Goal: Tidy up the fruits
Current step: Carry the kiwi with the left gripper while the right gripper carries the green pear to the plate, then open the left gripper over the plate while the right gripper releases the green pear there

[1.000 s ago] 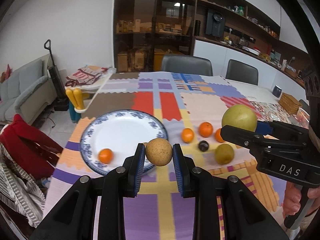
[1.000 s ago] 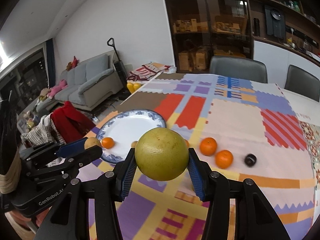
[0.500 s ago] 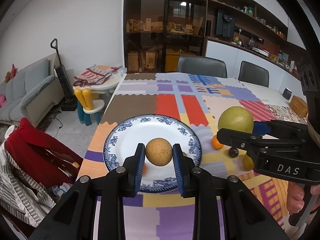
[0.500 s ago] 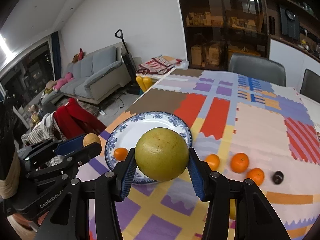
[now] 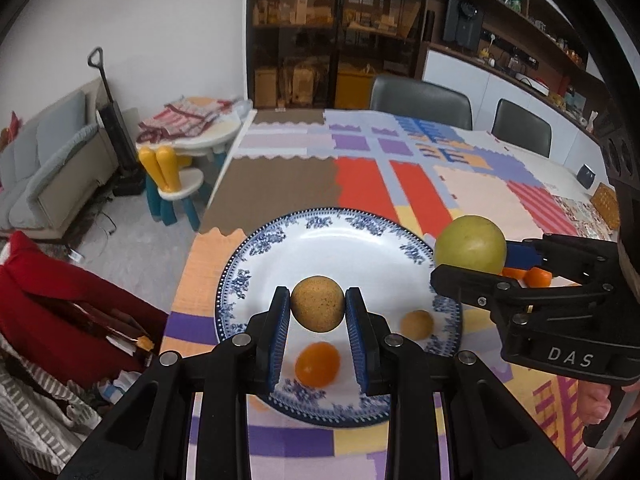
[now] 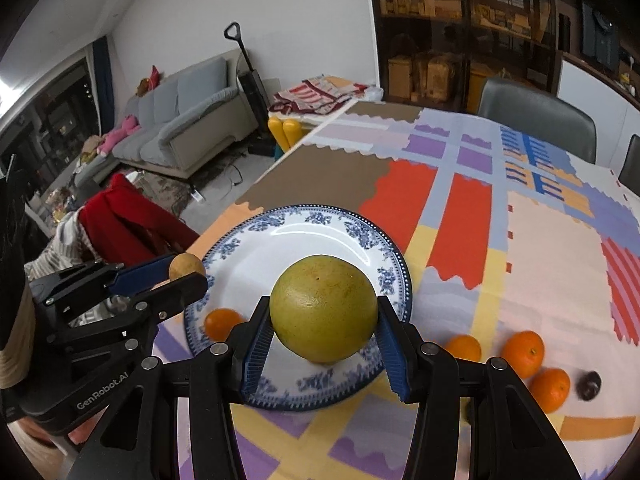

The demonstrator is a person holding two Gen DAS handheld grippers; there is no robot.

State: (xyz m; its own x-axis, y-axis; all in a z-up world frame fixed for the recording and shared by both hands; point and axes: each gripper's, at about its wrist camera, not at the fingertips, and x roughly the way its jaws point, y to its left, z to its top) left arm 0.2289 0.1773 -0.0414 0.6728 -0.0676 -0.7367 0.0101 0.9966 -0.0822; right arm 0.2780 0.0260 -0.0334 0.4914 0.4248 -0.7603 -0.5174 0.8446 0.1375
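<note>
My left gripper [image 5: 318, 310] is shut on a small brown speckled fruit [image 5: 317, 303] and hangs over the near part of the blue-and-white plate [image 5: 344, 236]. On the plate lie an orange [image 5: 318, 364] and a small tan fruit [image 5: 417, 324]. My right gripper [image 6: 324, 330] is shut on a large yellow-green fruit [image 6: 323, 314], held over the plate's [image 6: 280, 248] near right part. In the right wrist view the left gripper [image 6: 188, 274] shows at the plate's left edge with the brown fruit [image 6: 186, 266]. In the left wrist view the right gripper [image 5: 470, 262] carries the green fruit [image 5: 470, 244] at the plate's right rim.
Three loose oranges [image 6: 524, 352] and a small dark fruit [image 6: 589, 385] lie on the patchwork tablecloth [image 6: 552, 248] right of the plate. Two grey chairs [image 5: 420, 100] stand at the table's far side. The table's left edge [image 5: 224, 168] drops to the floor, with a red garment [image 5: 60, 304] nearby.
Both grippers have moved left and slightly down with their fruits, from the loose fruit toward the plate, which now lies right under them. Neither grip has changed.
</note>
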